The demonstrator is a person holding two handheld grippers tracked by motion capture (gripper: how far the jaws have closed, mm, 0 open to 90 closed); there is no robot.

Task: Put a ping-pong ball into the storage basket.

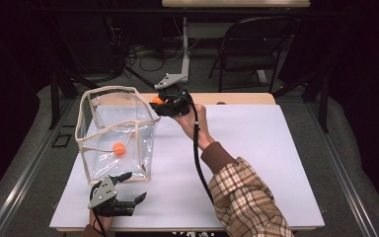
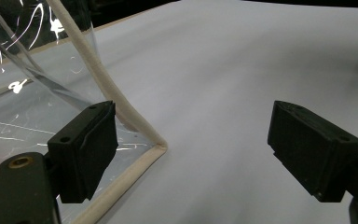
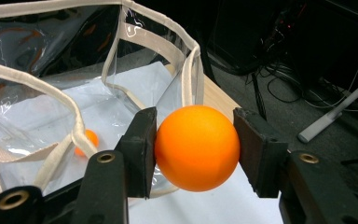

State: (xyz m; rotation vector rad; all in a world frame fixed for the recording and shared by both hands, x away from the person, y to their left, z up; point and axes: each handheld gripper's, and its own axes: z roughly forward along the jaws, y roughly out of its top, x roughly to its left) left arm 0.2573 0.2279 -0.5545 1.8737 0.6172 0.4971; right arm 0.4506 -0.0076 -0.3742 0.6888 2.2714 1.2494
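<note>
A clear plastic bag [image 1: 128, 118] with cream edging stands open on the white table, left of centre. One orange ball [image 1: 119, 148] lies on its bottom and shows through the wall as the small ball [image 3: 89, 139]. My right gripper [image 1: 162, 102] hovers by the bag's far right rim, shut on a second orange ball [image 3: 197, 148] squeezed between both pads. My left gripper [image 1: 128, 186] rests near the table's front edge by the bag's near corner [image 2: 156, 148], its jaws spread wide with nothing between them [image 2: 191, 149].
The white table sheet [image 1: 256, 148] stretches right of the bag. A wooden table edge [image 1: 237, 98] runs along the back. Beyond it stand a folding chair [image 1: 256, 49] and a desk leg with cables [image 1: 177, 59] on the floor.
</note>
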